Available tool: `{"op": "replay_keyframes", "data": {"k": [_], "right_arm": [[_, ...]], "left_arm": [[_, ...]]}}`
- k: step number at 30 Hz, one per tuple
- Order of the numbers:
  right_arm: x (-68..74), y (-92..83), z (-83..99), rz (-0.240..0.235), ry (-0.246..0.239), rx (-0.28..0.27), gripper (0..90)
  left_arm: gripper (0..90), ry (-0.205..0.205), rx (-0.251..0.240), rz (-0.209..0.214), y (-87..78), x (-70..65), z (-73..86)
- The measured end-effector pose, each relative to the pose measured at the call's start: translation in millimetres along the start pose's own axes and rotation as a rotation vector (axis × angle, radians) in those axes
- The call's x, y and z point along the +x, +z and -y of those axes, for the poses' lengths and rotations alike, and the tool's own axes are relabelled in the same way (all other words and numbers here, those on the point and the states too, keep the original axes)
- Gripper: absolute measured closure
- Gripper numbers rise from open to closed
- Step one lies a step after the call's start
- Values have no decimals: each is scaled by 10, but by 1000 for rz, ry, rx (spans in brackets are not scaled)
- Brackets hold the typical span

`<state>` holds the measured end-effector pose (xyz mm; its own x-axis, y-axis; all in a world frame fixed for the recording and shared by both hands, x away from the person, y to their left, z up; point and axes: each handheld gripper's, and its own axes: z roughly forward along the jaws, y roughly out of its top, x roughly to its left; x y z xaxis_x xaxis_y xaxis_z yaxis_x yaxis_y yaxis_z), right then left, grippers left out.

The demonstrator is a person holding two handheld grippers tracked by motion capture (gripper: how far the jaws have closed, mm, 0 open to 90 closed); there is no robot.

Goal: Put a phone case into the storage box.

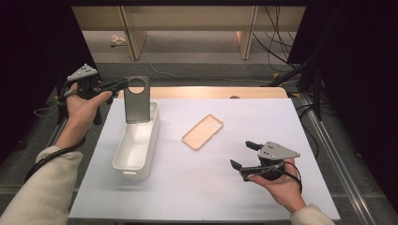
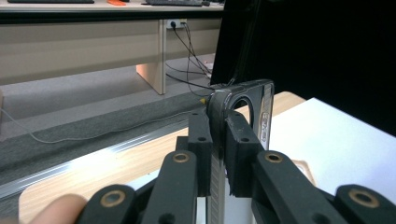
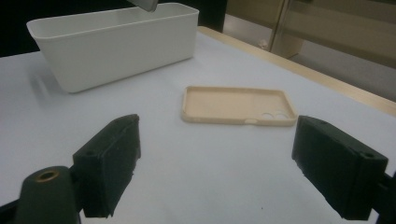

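A dark grey phone case [image 1: 137,99] is pinched at its top edge by the left gripper [image 1: 123,84], the jaws pressed tight on the case's rim. In the left gripper view the case [image 2: 261,109] is seen edge-on, clamped between the two black pads [image 2: 201,140], its round camera opening just beyond them. From the high view the case is held upright, hanging below and just ahead of the gripper, with its lower end dipped into the far end of the white bin [image 1: 136,143]. Whether the case's bottom touches the bin's floor cannot be told.

The right gripper [image 1: 245,154] is held low over the white worktop [image 1: 281,122], jaws spread wide with nothing between them. In the right gripper view a beige phone case [image 3: 239,105] is seen lying flat, open side up, straight ahead of the spread jaws and apart from them. Beyond that case and off to the gripper's left, the white bin [image 3: 112,42] is seen standing on the worktop, with a corner of the dark case [image 3: 148,4] poking in above its rim. The two grippers are kept well apart, the bin and the beige case [image 1: 202,131] lying between them.
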<state>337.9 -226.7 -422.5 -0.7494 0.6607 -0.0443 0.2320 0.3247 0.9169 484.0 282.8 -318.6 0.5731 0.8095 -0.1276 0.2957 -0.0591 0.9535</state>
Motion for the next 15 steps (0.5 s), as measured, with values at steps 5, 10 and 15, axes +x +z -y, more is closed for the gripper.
{"op": "replay_keyframes", "data": {"k": [5,10,15], "right_arm": [[1,0,-1,0,0,0,165],[1,-1,-1,1,0,-1,165],[-1,-2,0,-1,1,2,165]], "left_arm": [[819,14,11,-10,29,16,8],[819,13,14,-15,62,35,15],[819,12,20,-21,101,53,28]]}}
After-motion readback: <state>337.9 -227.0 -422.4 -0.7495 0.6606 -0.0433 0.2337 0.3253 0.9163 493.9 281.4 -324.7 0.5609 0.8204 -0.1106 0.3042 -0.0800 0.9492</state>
